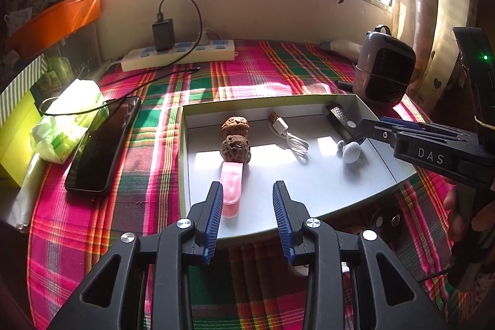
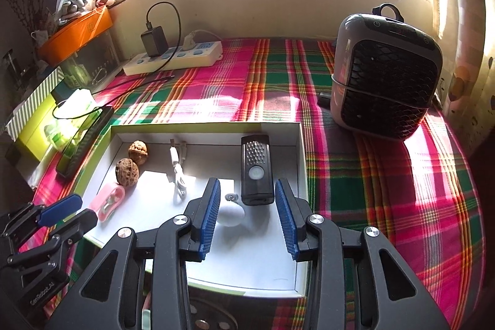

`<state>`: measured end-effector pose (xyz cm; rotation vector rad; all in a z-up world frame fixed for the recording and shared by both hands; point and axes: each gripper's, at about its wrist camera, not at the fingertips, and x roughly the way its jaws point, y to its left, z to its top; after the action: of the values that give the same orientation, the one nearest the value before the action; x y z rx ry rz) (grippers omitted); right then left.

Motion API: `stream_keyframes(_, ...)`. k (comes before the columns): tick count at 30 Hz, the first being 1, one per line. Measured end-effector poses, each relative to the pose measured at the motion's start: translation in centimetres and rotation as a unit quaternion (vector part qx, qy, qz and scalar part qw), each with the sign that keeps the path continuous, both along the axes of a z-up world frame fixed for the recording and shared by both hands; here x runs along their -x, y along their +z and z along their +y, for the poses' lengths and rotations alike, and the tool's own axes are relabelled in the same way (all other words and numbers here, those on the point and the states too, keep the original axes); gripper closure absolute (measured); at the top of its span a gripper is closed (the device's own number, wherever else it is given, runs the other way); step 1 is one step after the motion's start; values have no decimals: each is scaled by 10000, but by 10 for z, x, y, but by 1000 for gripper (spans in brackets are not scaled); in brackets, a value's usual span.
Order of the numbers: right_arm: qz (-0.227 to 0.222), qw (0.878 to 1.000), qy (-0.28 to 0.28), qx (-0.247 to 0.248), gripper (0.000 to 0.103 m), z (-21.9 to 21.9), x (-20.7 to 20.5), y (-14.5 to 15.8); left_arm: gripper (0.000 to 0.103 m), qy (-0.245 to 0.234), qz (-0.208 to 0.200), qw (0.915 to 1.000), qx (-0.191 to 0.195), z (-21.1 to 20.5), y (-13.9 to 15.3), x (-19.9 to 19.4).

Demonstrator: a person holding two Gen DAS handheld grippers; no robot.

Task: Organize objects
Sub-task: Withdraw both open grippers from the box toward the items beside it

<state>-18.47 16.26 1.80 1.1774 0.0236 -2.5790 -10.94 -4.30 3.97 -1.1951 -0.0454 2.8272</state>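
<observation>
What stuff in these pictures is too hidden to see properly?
- White round gadget: right wrist view, left finger of the right tongs covers part.
- Pink case: left wrist view, near end behind left tongs.
- White box: both views, near edge hidden behind the tongs.

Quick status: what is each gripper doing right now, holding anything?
Left gripper: open, nothing held; the pink case lies in the tray by its left finger.
Right gripper: open, nothing held, above the white round object.
</observation>
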Motion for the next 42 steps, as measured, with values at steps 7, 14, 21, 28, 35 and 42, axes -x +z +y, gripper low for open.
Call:
stream_keyframes(7, 47, 9998, -77, 175, 65, 9, -21, 3, 72, 6, 48, 10000, -23, 2, 3, -13)
stream_keyframes(14, 162, 9995, -140, 216, 65, 14, -48, 4, 72, 27, 61, 9998, -161, -2, 3, -28)
stream_keyframes(21, 255, 9990, -230, 296, 65, 26, -72, 4, 72, -103, 16, 9992, -392, -5, -3, -42)
stream_keyframes(28, 290, 9989, -212, 311, 65, 29, -93, -2, 72, -304, 27, 9984, -478, 0, -4, -55)
stream_keyframes(35, 189, 9991, -202, 324, 65, 32, -109, -14, 71, -581, -120, 9966, -577, 15, -14, -56)
stream_keyframes(42, 156, 9989, -257, 361, 65, 39, -118, -18, 70, -801, -159, 9950, -570, 33, -17, -55)
